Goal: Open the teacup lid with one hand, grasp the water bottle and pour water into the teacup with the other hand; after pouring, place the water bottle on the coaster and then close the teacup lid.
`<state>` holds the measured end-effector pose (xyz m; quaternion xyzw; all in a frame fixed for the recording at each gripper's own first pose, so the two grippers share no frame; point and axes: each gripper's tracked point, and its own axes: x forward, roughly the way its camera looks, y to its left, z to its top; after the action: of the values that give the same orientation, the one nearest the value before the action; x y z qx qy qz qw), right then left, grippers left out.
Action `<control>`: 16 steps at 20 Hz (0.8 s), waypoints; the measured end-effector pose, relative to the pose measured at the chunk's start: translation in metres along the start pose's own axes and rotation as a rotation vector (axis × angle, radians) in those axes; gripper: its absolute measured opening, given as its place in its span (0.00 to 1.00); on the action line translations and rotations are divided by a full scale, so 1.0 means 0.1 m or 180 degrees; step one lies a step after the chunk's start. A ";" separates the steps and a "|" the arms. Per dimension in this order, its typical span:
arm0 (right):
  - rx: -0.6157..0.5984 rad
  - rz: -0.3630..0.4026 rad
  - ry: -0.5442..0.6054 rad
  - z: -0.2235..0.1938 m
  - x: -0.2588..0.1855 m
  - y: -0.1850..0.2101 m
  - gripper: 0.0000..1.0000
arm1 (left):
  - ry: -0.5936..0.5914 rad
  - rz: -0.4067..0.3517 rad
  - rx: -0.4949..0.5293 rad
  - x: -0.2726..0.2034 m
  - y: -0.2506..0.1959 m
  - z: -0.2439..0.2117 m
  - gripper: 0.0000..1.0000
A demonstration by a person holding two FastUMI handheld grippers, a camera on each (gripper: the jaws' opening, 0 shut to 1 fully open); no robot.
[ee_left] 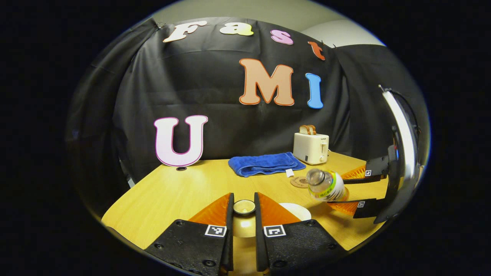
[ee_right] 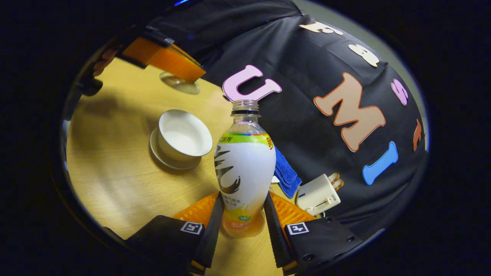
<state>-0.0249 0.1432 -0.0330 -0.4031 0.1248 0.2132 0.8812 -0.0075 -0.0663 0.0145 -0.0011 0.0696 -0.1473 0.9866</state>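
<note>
The left gripper point(ee_left: 244, 214) is closed on the small round knob of the pale ceramic teacup lid point(ee_left: 244, 207), holding it lifted above the light wooden table point(ee_left: 172, 191) so the white lidless teacup on its saucer point(ee_right: 183, 138) stays clear for pouring. The right gripper point(ee_right: 242, 220) clamps both fingers on the lower body of the uncapped clear plastic water bottle with a white, green and orange label point(ee_right: 244, 168), tipped with its mouth toward the cup. The round brown coaster point(ee_left: 299, 181) waits beside the folded blue towel point(ee_left: 264, 164), in front of the white toaster point(ee_left: 311, 147), probably where the bottle goes afterwards.
</note>
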 end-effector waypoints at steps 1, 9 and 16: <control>0.0161 0.0036 -0.0033 0.01 -0.01 -0.02 0.63 | 0.0020 -0.0036 0.0006 0.03 -0.06 -0.02 0.20; 0.0951 0.0016 -0.0223 0.06 0.09 -0.31 0.63 | 0.0075 -0.0247 0.0132 0.24 -0.46 -0.11 0.21; 0.1457 -0.0223 -0.0396 0.05 0.18 -0.77 0.64 | 0.0072 -0.0292 0.0145 0.26 -0.59 -0.11 0.21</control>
<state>0.0278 0.1068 0.0135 -0.1831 0.1013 0.1730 0.9624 -0.0012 -0.1302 0.0015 0.0199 0.0772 -0.1939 0.9778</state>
